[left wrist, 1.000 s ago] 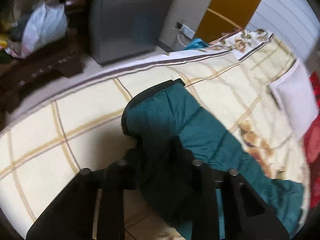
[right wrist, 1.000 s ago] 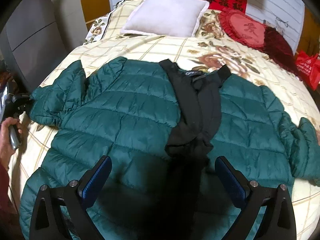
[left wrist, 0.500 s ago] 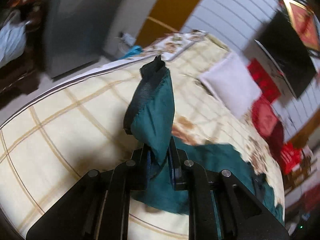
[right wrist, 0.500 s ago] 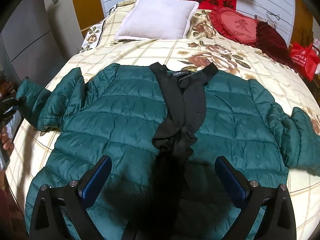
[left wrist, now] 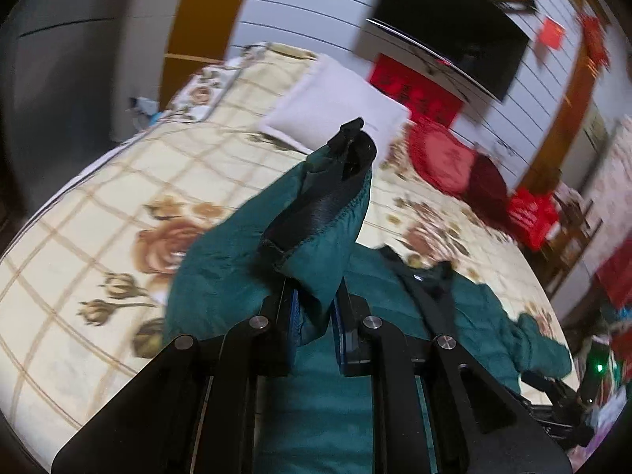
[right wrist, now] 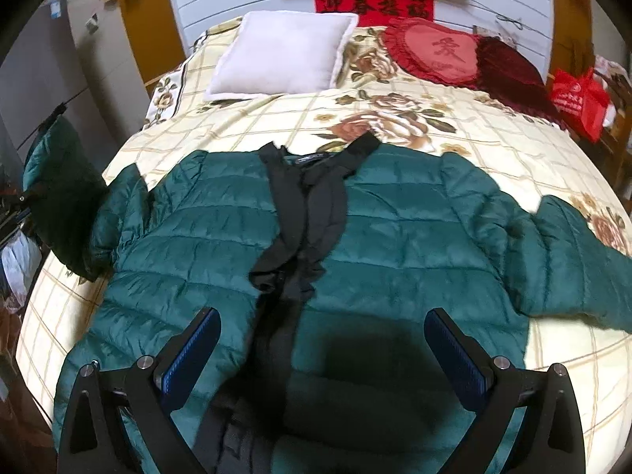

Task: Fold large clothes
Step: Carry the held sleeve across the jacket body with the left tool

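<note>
A dark green quilted jacket (right wrist: 395, 245) with a black lining lies spread open, front up, on the bed (right wrist: 493, 138). My left gripper (left wrist: 314, 304) is shut on the jacket's left sleeve (left wrist: 316, 229) near its black cuff, which stands up above the jaws. In the right wrist view that raised sleeve (right wrist: 55, 181) hangs in the air at the far left. My right gripper (right wrist: 320, 351) hovers open over the jacket's lower front, with nothing between its fingers. The other sleeve (right wrist: 572, 260) lies flat to the right.
A white pillow (right wrist: 280, 55) and a red heart cushion (right wrist: 438, 55) lie at the head of the bed. A red bag (right wrist: 576, 98) sits at the right edge. A grey cabinet (right wrist: 35, 79) stands left of the bed, and a dark screen (left wrist: 446, 27) hangs on the wall.
My left gripper closed on the sleeve, lifted it off the bed and swung round toward the jacket's body. The right gripper shifted slightly and stayed open.
</note>
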The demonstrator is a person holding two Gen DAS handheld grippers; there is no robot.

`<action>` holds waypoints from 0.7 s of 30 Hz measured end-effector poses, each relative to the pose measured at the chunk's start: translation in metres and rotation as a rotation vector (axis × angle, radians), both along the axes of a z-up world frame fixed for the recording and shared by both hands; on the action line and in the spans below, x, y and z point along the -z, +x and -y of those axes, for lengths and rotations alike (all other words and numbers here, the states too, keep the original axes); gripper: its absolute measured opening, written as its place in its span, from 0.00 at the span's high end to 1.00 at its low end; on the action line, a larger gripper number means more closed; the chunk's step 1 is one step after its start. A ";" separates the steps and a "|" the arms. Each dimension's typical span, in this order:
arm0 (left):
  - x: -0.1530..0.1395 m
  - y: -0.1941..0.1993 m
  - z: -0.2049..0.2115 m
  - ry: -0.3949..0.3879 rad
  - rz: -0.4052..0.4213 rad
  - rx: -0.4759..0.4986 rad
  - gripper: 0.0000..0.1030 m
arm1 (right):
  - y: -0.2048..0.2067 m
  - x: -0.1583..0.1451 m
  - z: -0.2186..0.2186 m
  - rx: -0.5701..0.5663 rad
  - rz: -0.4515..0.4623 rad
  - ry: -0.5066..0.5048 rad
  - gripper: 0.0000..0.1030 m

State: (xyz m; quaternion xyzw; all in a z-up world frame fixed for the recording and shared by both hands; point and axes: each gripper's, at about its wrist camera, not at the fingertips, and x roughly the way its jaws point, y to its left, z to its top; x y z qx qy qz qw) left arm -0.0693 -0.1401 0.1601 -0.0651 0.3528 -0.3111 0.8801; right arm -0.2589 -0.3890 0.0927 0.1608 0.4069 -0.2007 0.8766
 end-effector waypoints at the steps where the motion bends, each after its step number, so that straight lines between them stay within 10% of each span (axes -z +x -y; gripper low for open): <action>1: -0.001 -0.005 0.007 0.001 -0.001 0.014 0.87 | -0.004 -0.001 0.002 0.006 0.002 -0.012 0.00; 21: 0.023 -0.081 0.163 0.066 -0.059 0.271 0.87 | -0.073 0.008 0.059 0.138 0.026 0.015 0.00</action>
